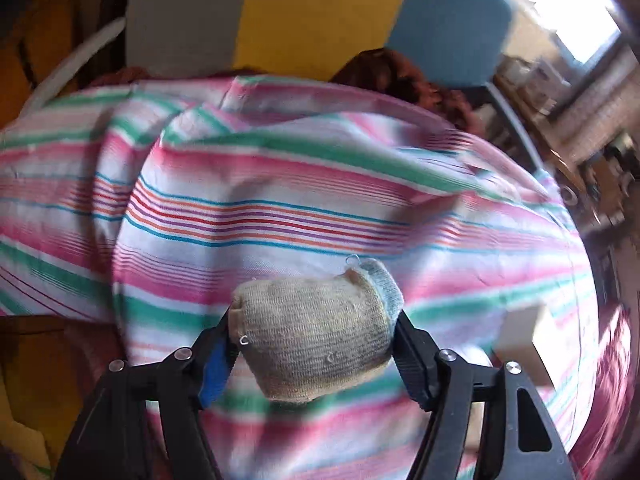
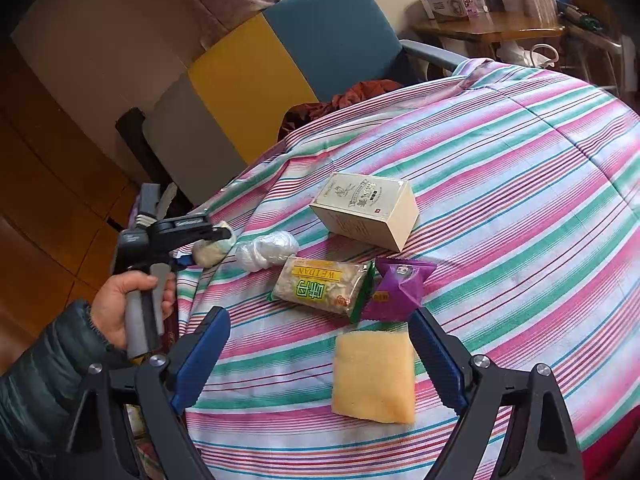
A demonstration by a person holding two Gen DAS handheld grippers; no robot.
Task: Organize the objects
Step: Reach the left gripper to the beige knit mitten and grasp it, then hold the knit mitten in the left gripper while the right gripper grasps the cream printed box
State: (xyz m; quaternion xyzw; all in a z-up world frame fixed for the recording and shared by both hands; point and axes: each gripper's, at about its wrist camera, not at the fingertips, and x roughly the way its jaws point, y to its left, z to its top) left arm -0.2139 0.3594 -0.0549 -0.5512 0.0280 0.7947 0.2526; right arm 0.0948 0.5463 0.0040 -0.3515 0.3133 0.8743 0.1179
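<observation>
While my left gripper (image 1: 316, 344) pinches a rolled grey-beige sock (image 1: 316, 328) between its pads above the striped cloth (image 1: 280, 208), my right gripper (image 2: 320, 344) hangs spread wide over the same cloth, gripping nothing. Between its fingers lies a yellow sponge (image 2: 374, 376), just beside the right finger; whether it touches, I cannot tell. Beyond it sit a green-edged snack pack (image 2: 320, 286), a purple packet (image 2: 400, 286), a white plastic bundle (image 2: 266, 250) and a cream box (image 2: 366, 210).
</observation>
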